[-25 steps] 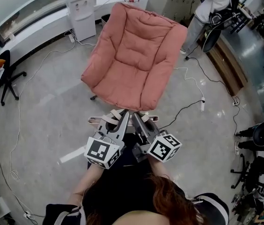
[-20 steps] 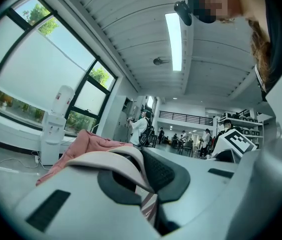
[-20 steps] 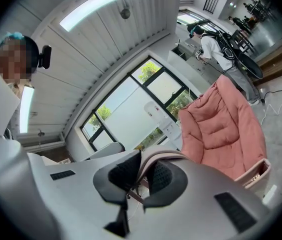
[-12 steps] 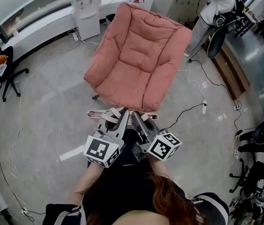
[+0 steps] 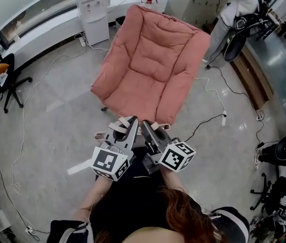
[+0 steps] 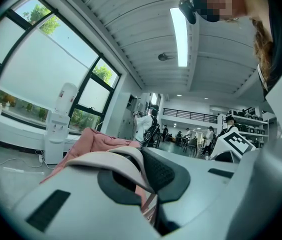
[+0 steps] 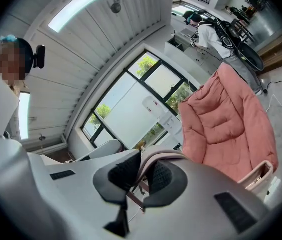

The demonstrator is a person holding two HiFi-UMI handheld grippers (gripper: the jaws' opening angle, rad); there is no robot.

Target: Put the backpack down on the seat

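The left gripper [image 5: 132,121] has its fingers [image 6: 165,173] clenched on a pale shoulder strap [image 6: 112,158] of the backpack [image 5: 114,126]. The right gripper [image 5: 146,125], just beside it, is clamped the same way on another strap [image 7: 157,156]. The two sit side by side with the bag hanging beneath them, mostly hidden, only its beige straps showing. It hangs at the near edge of the pink cushioned chair [image 5: 150,67], not yet down on the seat. Cables [image 5: 22,116] trail over the grey floor [image 5: 57,110]. Far left stands a water dispenser [image 5: 93,9]; a person [image 5: 234,6] stands at the far right.
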